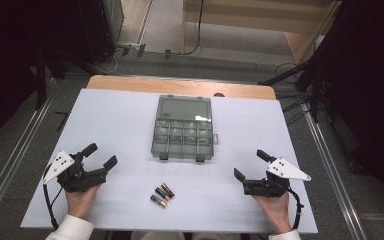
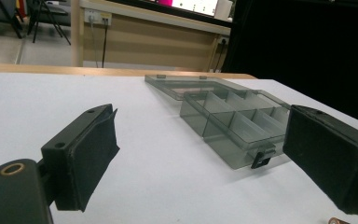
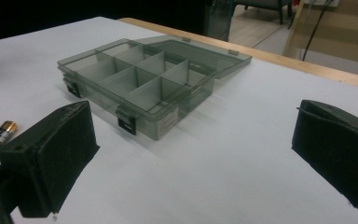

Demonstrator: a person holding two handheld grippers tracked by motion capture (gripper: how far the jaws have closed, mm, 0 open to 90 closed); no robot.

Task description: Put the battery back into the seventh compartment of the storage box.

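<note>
a smoky clear compartment box (image 1: pixel 182 127) lies open at the frame's centre, lid flat behind it, its cells looking bare. two batteries (image 1: pixel 160 194) lie below it. the left gripper (image 1: pixel 99 156) at lower left and right gripper (image 1: pixel 249 164) at lower right rest with jaws spread, grasping nothing.

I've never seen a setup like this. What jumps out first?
A smoky clear compartment box lies open mid-table, lid folded flat behind it. Two batteries lie side by side on the white table nearer the person. At either side, the left tool and right tool gape open, empty.
</note>
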